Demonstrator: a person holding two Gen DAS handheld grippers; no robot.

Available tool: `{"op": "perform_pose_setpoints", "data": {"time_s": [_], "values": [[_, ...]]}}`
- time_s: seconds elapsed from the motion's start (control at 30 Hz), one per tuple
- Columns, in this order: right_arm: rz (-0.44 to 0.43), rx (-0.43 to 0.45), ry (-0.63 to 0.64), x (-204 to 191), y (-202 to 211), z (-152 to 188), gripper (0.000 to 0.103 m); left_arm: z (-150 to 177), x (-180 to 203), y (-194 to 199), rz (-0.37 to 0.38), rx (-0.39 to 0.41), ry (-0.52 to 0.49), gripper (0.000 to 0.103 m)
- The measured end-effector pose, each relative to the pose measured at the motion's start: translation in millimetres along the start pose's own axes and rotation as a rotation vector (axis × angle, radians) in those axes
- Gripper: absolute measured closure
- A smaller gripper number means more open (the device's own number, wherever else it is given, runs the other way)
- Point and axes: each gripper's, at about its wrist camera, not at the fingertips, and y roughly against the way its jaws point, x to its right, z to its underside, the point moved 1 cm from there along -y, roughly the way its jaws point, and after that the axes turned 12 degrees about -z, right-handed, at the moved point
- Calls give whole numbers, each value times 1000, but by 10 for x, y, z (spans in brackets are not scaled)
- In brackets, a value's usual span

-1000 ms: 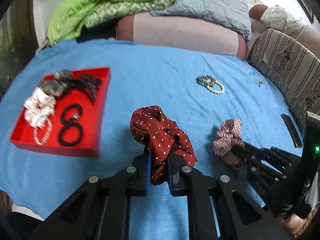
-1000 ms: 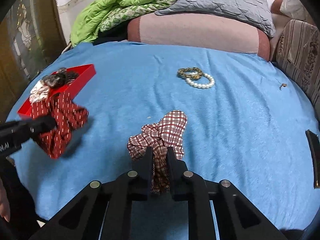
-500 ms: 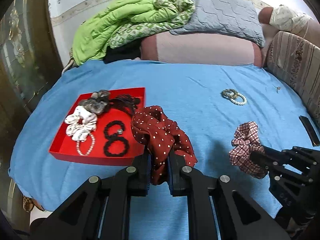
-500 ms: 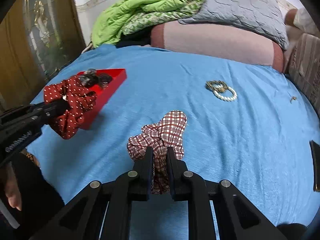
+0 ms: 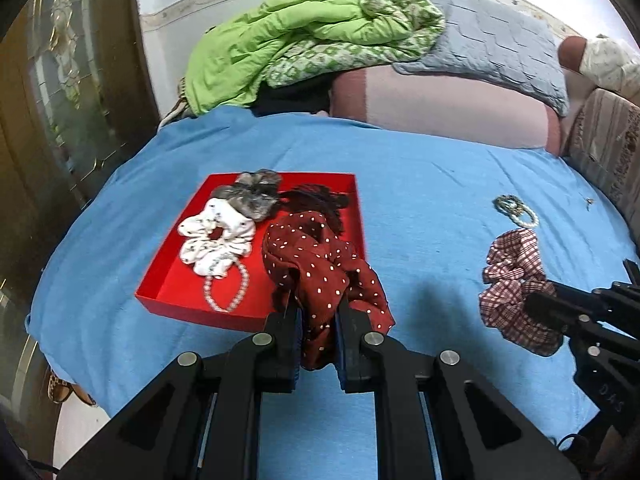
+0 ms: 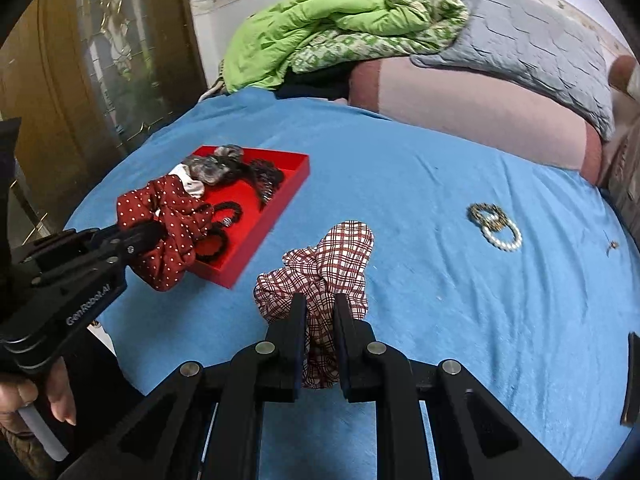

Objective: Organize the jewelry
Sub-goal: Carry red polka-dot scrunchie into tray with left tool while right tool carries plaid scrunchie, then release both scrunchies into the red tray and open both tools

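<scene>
Since a second ago, both tools are being carried across the blue bed (image 5: 440,208) toward the red tray (image 5: 356,200), which is now lying directly ahead of the left tool (image 5: 316,344). That tool is gripping the dotted scrunchie (image 5: 316,264), jaws nearly closed on the fabric, and holding it over the tray's near right corner, so the left hand is nearer for the drop. Well right of the tray, the right tool (image 6: 320,340) is pinching the plaid scrunchie (image 6: 324,264) just as tightly, above the bed. Farther right of the tray, bracelets (image 6: 496,226) are lying on the bed.
</scene>
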Motion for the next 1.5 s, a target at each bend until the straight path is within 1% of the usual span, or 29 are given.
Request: {"op": "perform_pose_setpoints", "data": {"time_s": [0.13,0.53,0.77,0.83,0.93,1.1,1.33,1.5], "values": [[-8,-7,10,-87,-87,-112,88,-58,-114,-131,-14,-3,15,90],[-7,-8,64,-371,-324,-439,88,-307,-388,-513,-14,-9,42,90],[-14,-14,63,-445,-499,-592,88,-317,-489,-663,1,-25,58,90],[-18,-16,59,-456,-554,-637,88,-307,-534,-718,4,-36,69,90],[-23,-17,54,-470,-625,-698,88,-307,-675,-822,13,-68,117,90],[-51,-26,30,-472,-789,-840,88,-277,-862,-984,60,-124,200,90],[-101,-79,-26,-427,-1144,-965,88,-236,-836,-1119,67,-166,204,90],[-134,-121,-54,-405,-1415,-1056,88,-196,-822,-1256,56,-226,209,90]]}}
